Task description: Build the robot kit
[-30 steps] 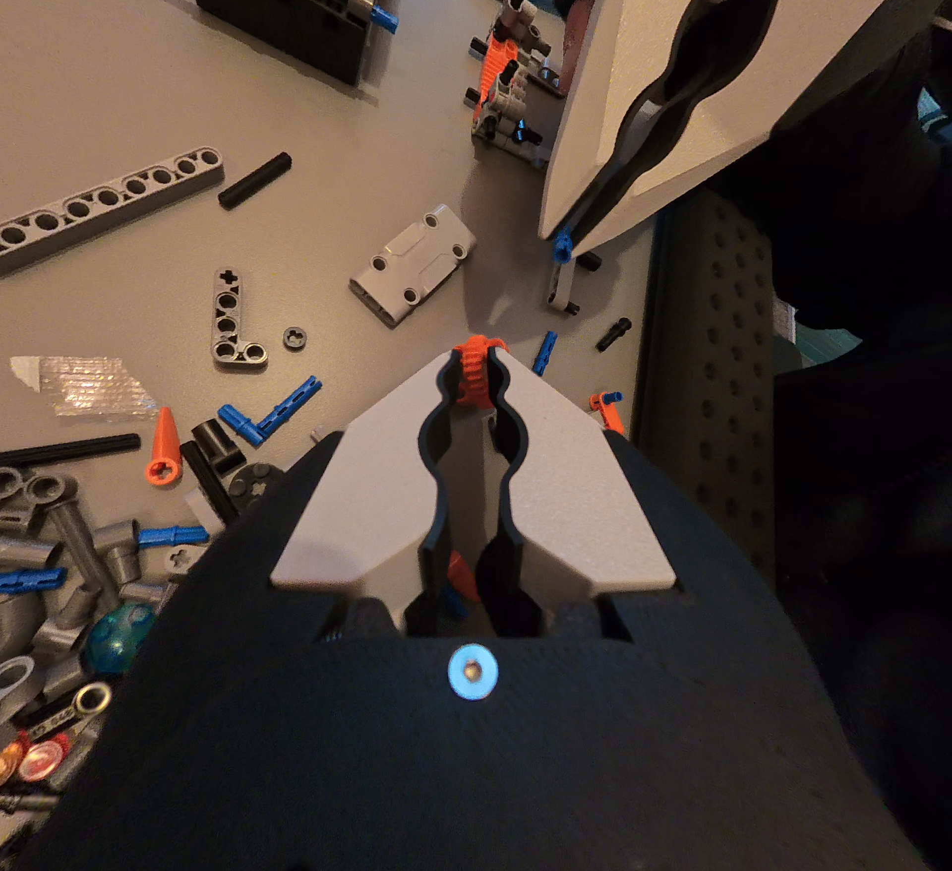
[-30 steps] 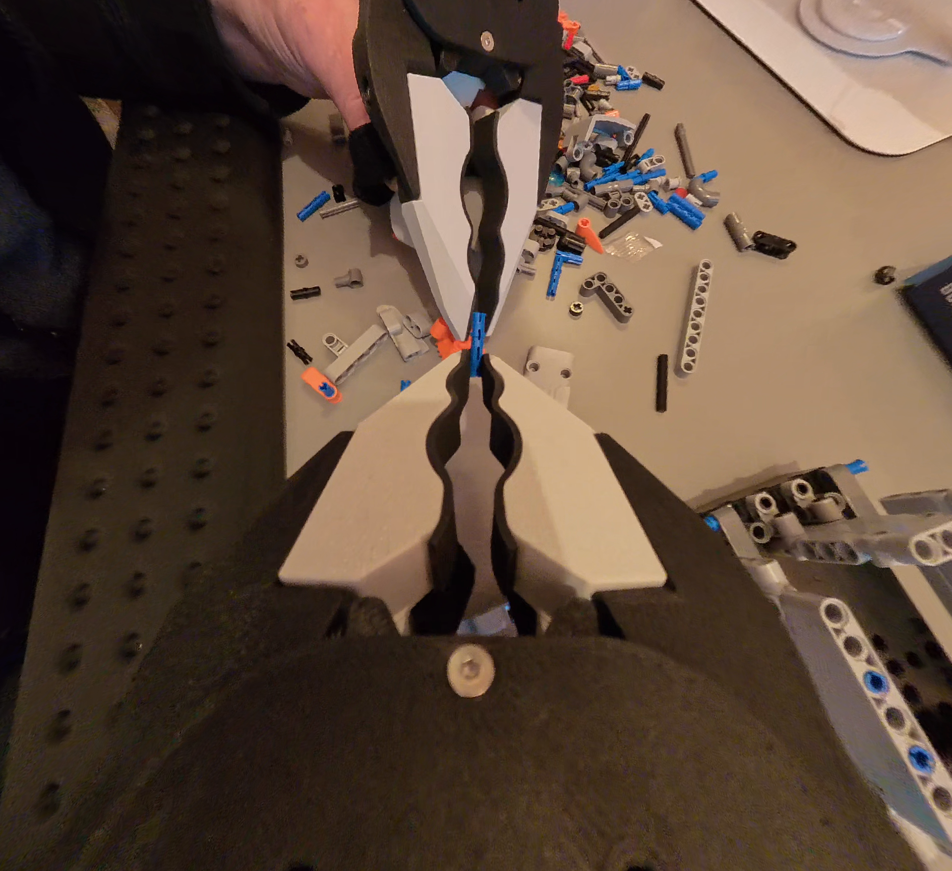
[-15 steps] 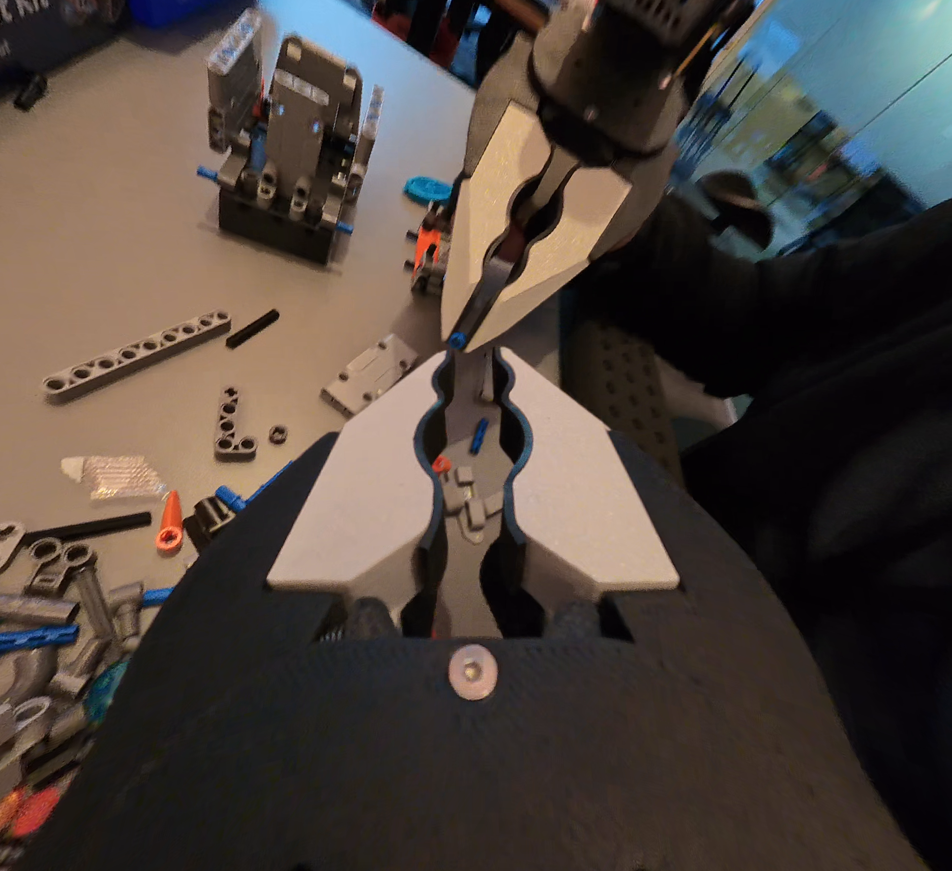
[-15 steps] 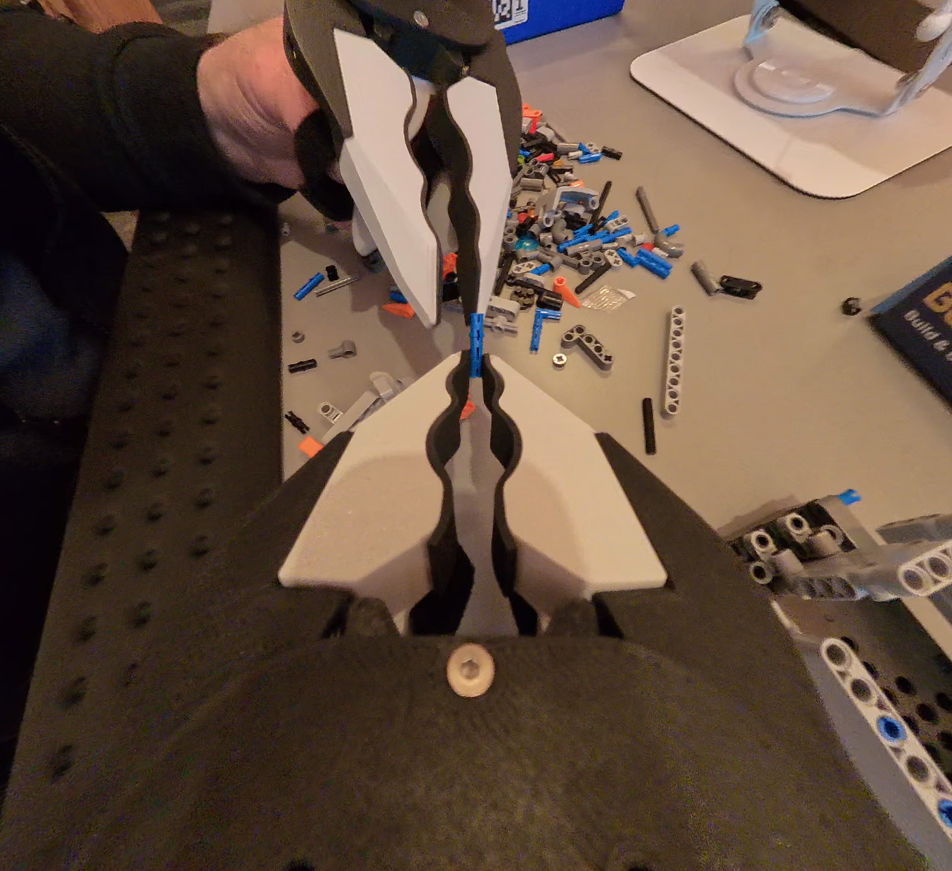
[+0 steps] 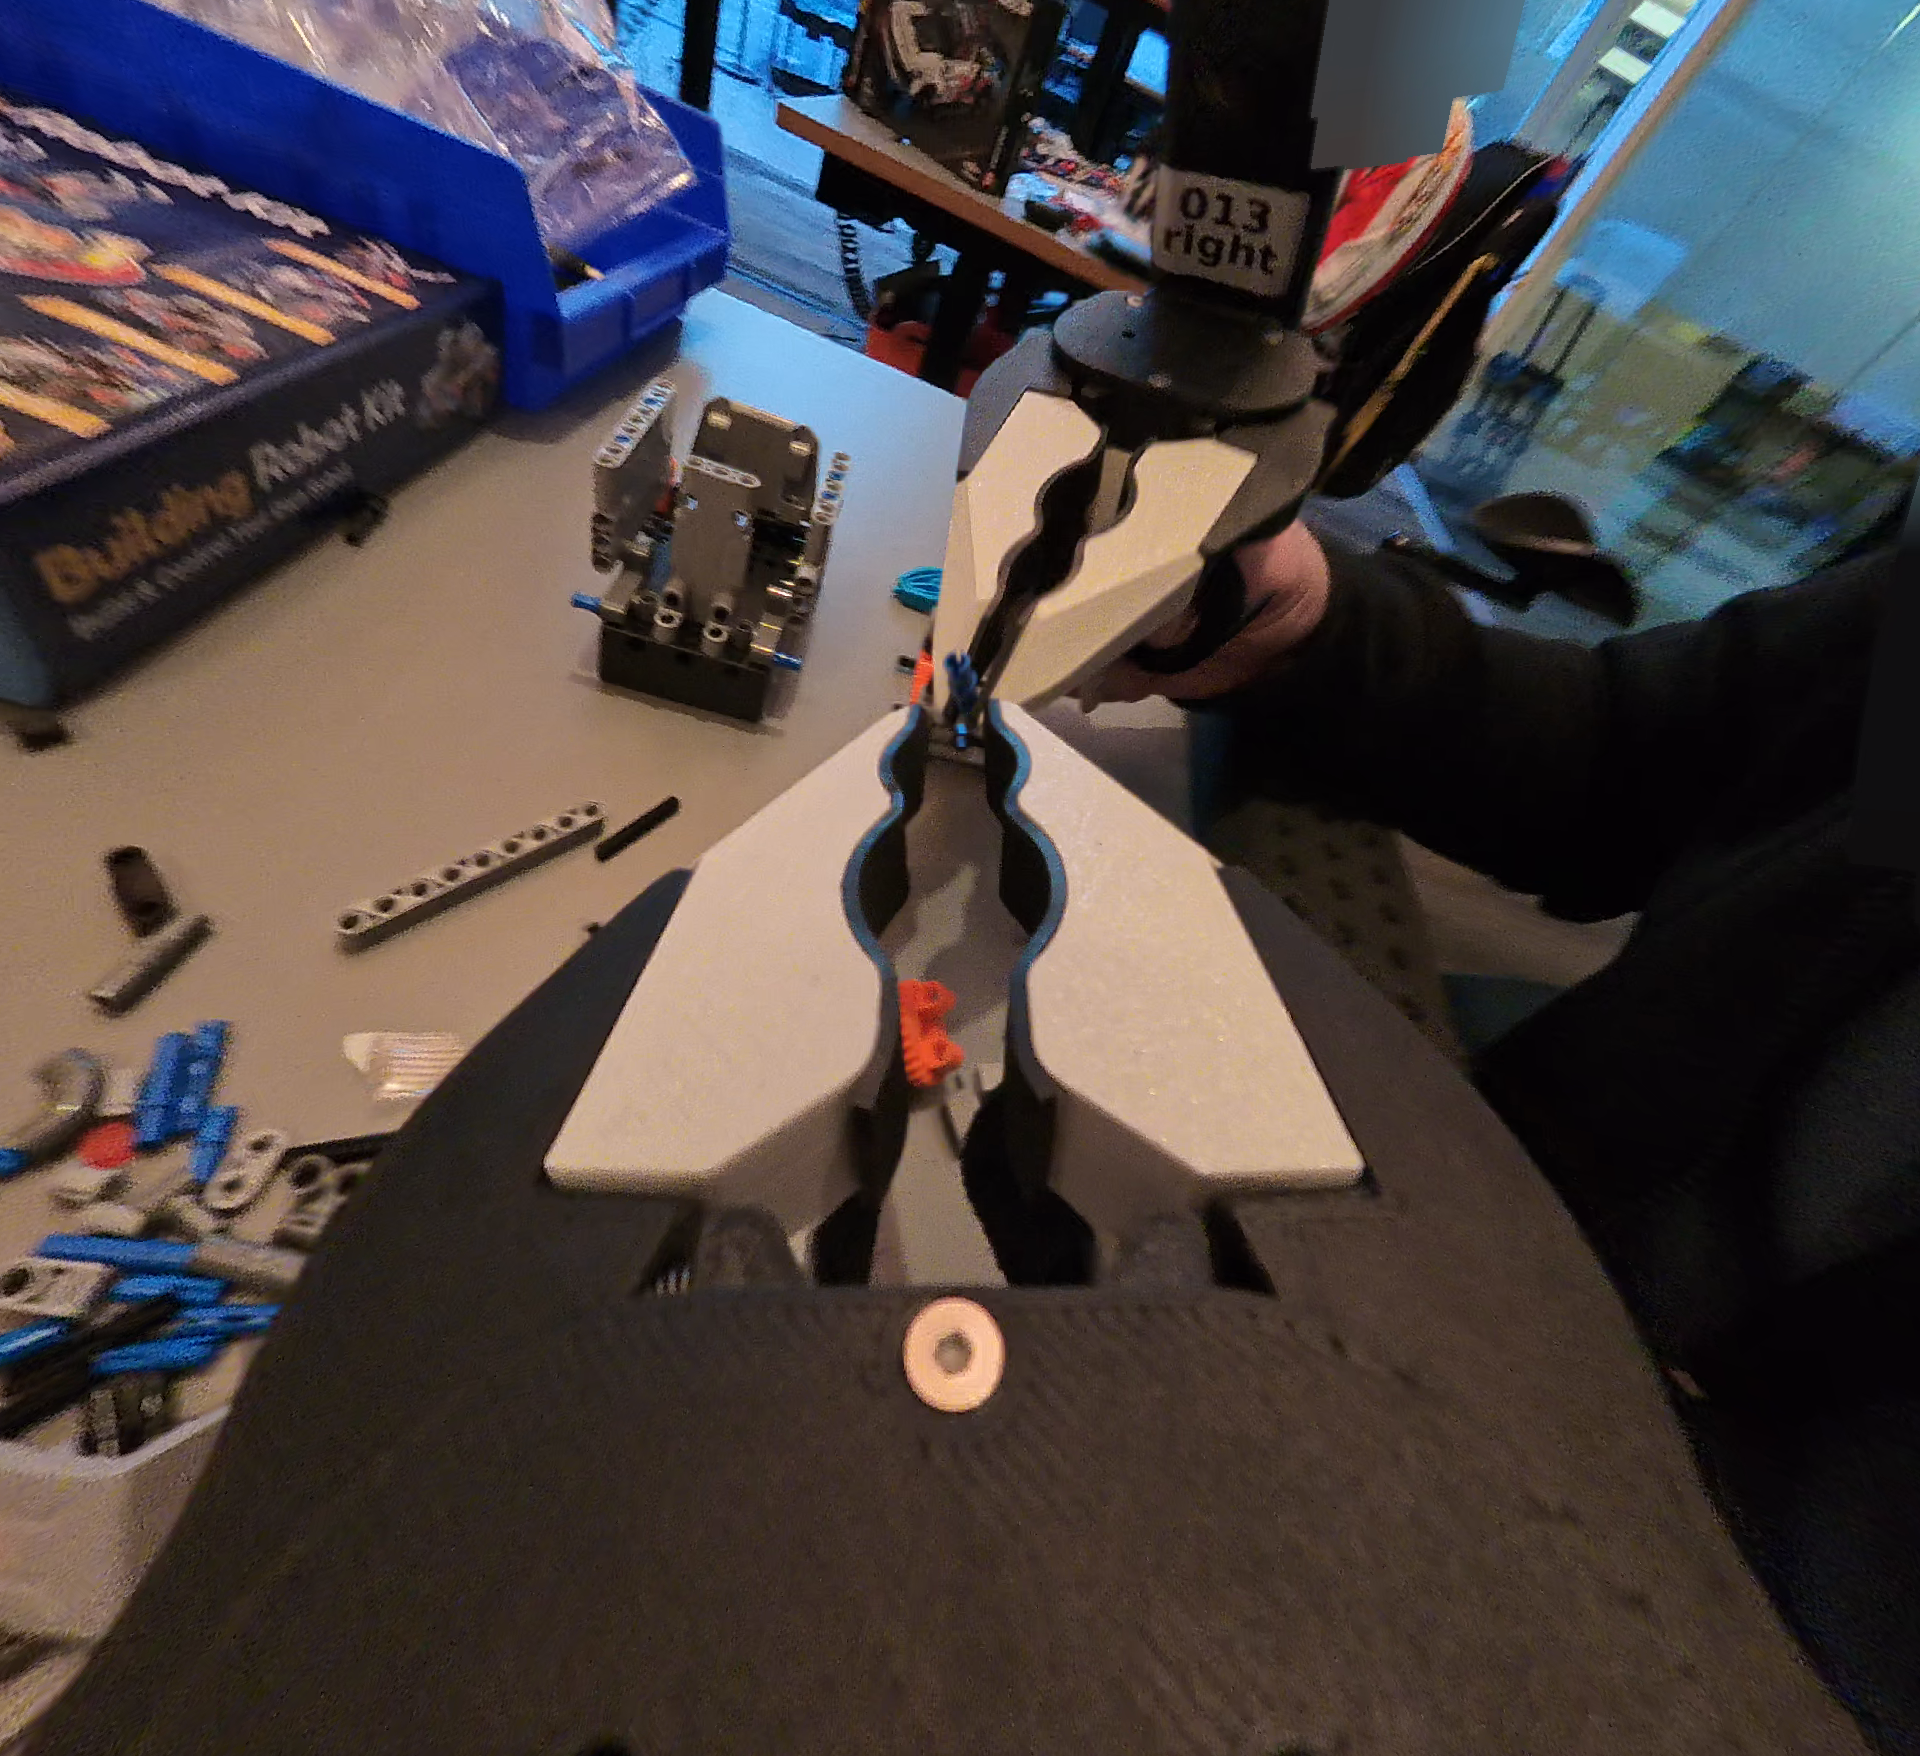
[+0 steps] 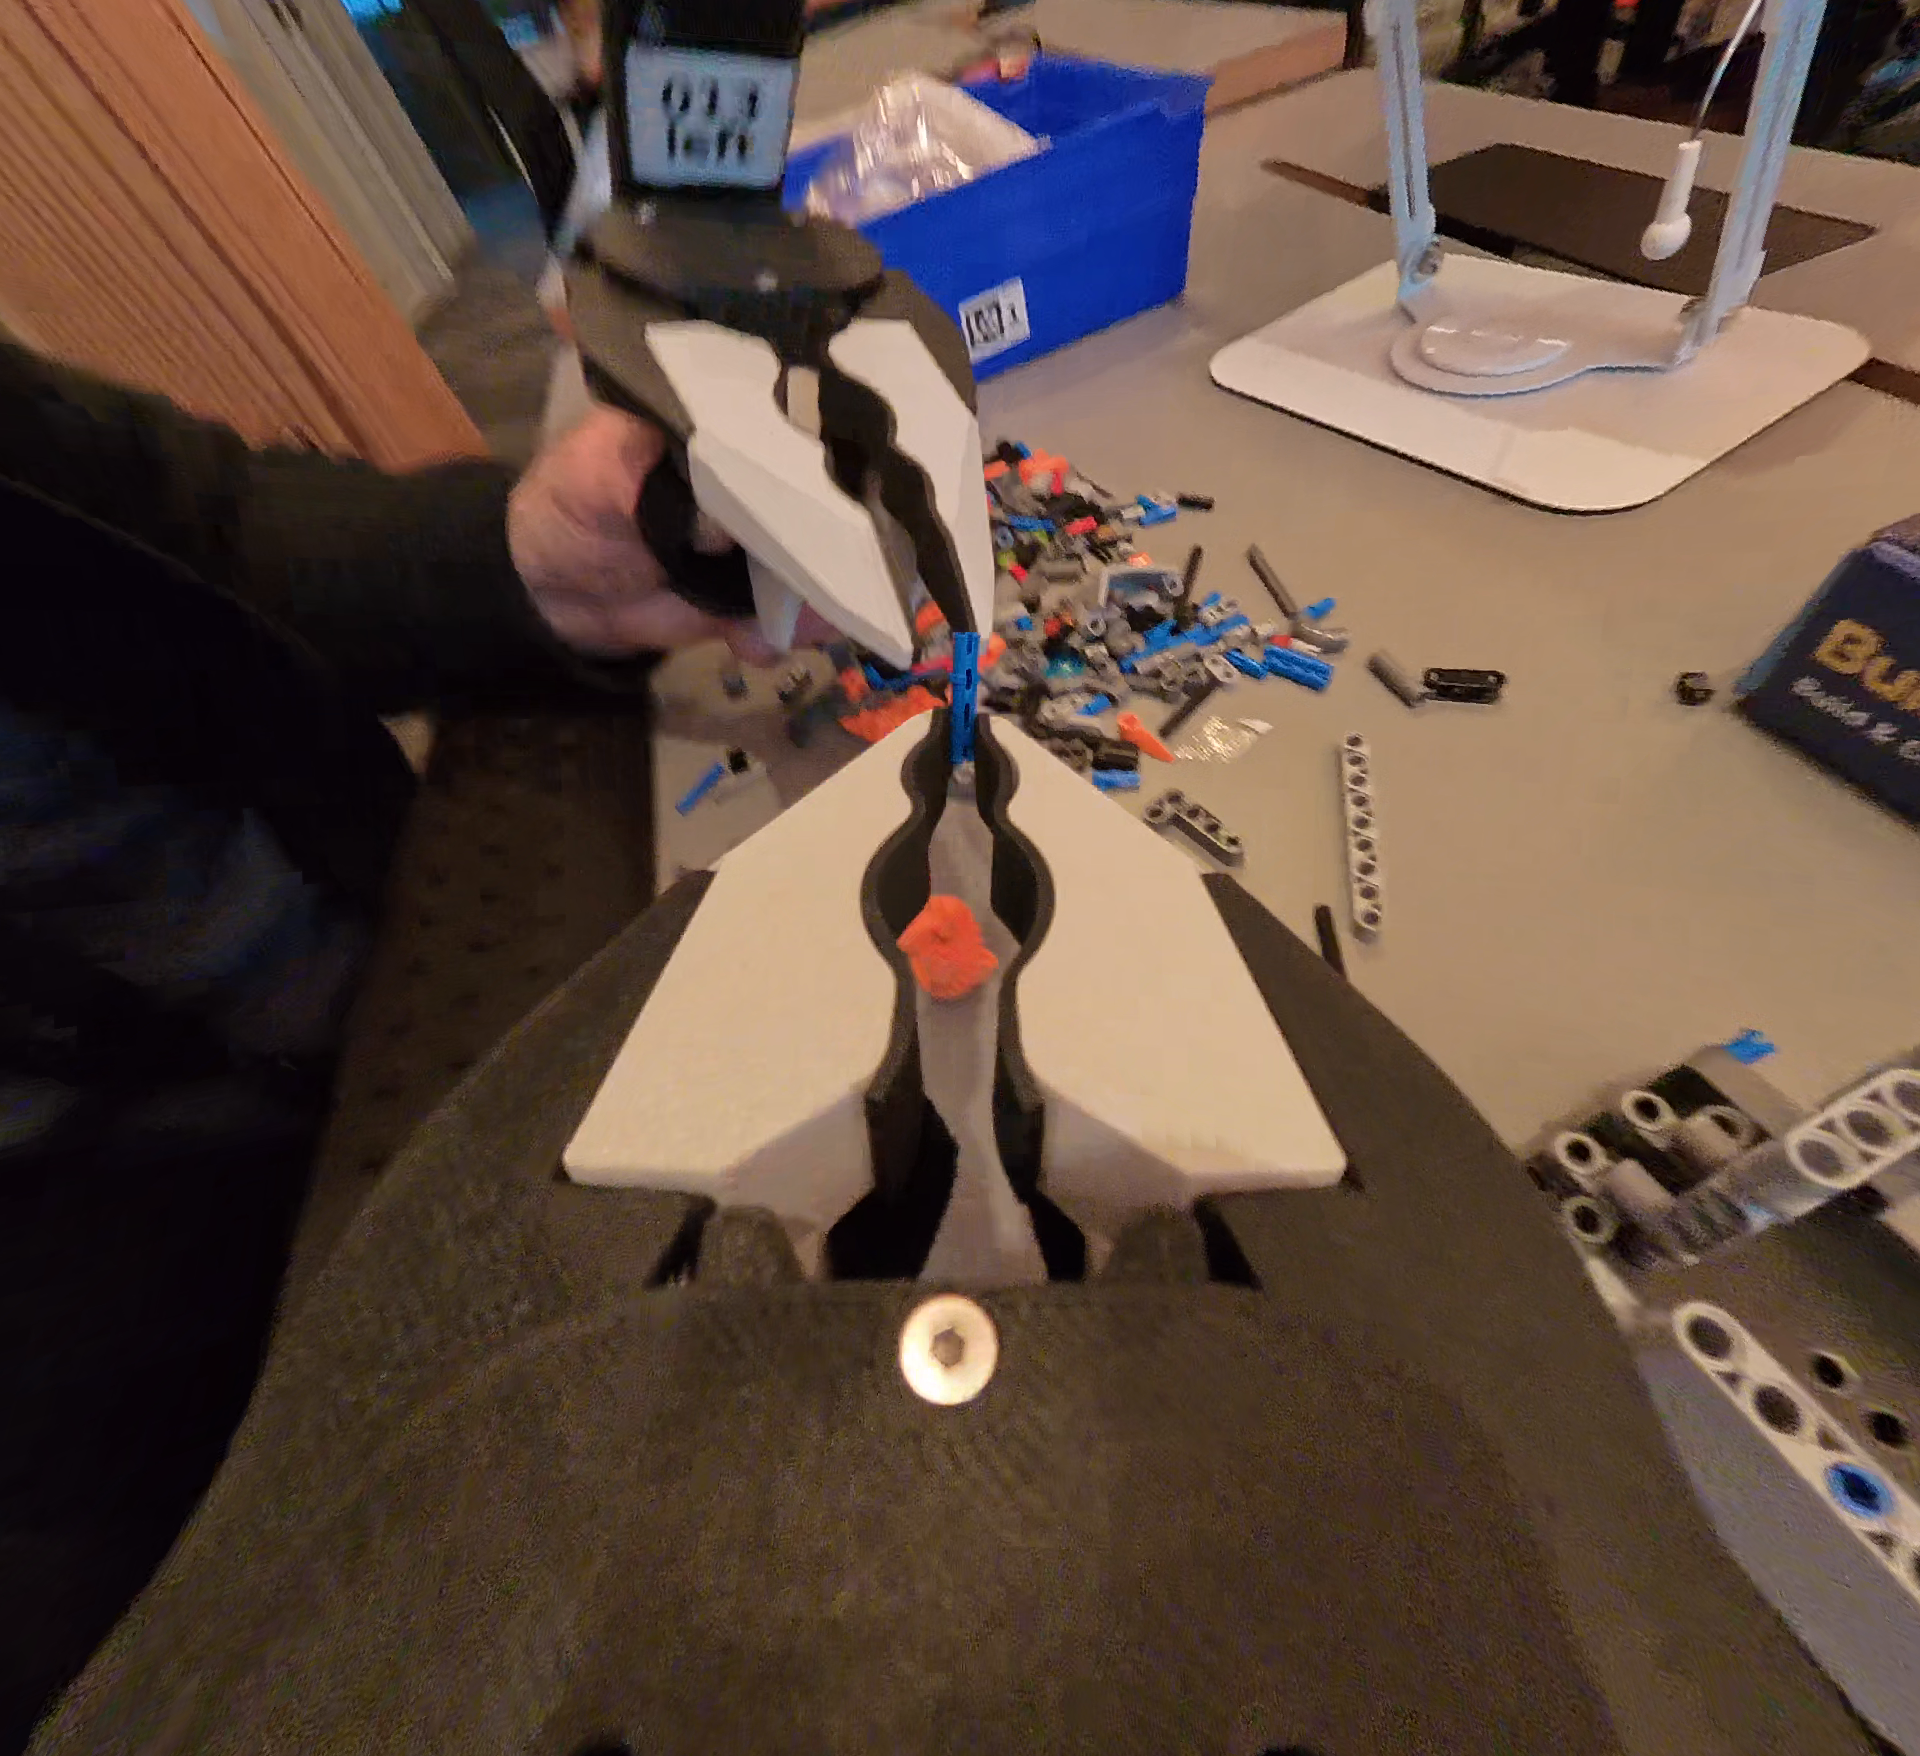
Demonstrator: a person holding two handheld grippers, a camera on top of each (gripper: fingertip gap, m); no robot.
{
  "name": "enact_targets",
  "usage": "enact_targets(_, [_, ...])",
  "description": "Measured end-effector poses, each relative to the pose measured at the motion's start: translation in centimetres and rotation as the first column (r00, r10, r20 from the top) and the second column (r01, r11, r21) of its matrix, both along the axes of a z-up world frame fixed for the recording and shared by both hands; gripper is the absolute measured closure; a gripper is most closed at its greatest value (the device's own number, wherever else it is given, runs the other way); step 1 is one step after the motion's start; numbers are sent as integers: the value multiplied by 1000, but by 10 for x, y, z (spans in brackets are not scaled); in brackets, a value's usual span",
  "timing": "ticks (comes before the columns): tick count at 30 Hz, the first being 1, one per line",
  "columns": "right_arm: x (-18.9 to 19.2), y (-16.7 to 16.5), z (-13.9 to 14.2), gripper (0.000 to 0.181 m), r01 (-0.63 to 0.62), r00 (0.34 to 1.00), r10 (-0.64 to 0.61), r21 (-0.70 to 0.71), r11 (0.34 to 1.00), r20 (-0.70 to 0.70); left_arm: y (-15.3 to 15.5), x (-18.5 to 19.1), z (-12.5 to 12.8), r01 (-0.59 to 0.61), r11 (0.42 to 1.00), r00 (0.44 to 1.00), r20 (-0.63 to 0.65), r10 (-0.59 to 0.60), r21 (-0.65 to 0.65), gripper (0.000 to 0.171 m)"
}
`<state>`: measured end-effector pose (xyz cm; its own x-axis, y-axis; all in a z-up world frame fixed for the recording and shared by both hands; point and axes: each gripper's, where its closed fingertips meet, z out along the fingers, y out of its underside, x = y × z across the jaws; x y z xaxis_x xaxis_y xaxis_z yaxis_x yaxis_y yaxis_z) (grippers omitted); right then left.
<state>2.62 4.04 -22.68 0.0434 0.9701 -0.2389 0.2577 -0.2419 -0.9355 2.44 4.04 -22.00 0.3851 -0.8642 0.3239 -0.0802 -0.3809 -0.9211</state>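
While both tools hover tip to tip above the grey desk (image 5: 312, 750), the left gripper (image 5: 953, 719) has its fingers (image 5: 769, 979) a little apart and grips nothing. These fingers are pale, matt, wedge-shaped plastic with wavy black inner edges, set in a rough black body. Through the gap between them shows a small orange toothed piece (image 5: 928, 1031), bright and knobbly; whether it lies on the desk or is in the air cannot be told. Left of the fingers lie a long grey beam (image 5: 473, 875) with a row of round holes and, farther off, a blocky half-built model (image 5: 707, 584) in grey and black.

The right gripper (image 6: 961, 761) has its fingers closed on the lower end of a blue pin (image 6: 964, 688), thin, ribbed and upright. The pin's top reaches the left gripper's fingertips; contact is uncertain. Beyond and right of the fingers spreads a pile of small parts (image 6: 1132, 626), blue, grey, black and orange.
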Motion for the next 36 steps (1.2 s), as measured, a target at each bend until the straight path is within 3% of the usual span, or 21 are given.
enact_targets(7, [0,-3,10,179,-75,991,50,-208,975,-123,0,8,6,-67,937,962,-229,152,342,162])
enact_targets(12, [1,-4,11,179,-100,987,65,-252,963,-144,-4,12,8,-34,915,949,-274,156,403,168])
enact_targets(14, [-1,-6,6,179,-103,991,76,-251,962,-113,-7,15,9,-10,897,936,-311,164,443,155])
enact_targets(19, [-1,-9,13,179,-144,981,95,-306,941,-170,-10,19,3,31,867,907,-379,185,498,144])
enact_targets(25, [-3,-15,13,179,-203,970,131,-383,901,-206,-8,18,0,33,837,873,-423,242,547,158])
enact_targets(31, [-1,-18,10,179,-229,968,161,-406,885,-194,-9,18,-5,102,779,809,-507,296,618,162])
enact_targets(36, [0,-20,8,178,-253,963,181,-436,864,-200,-12,17,-7,138,769,793,-535,291,624,164])
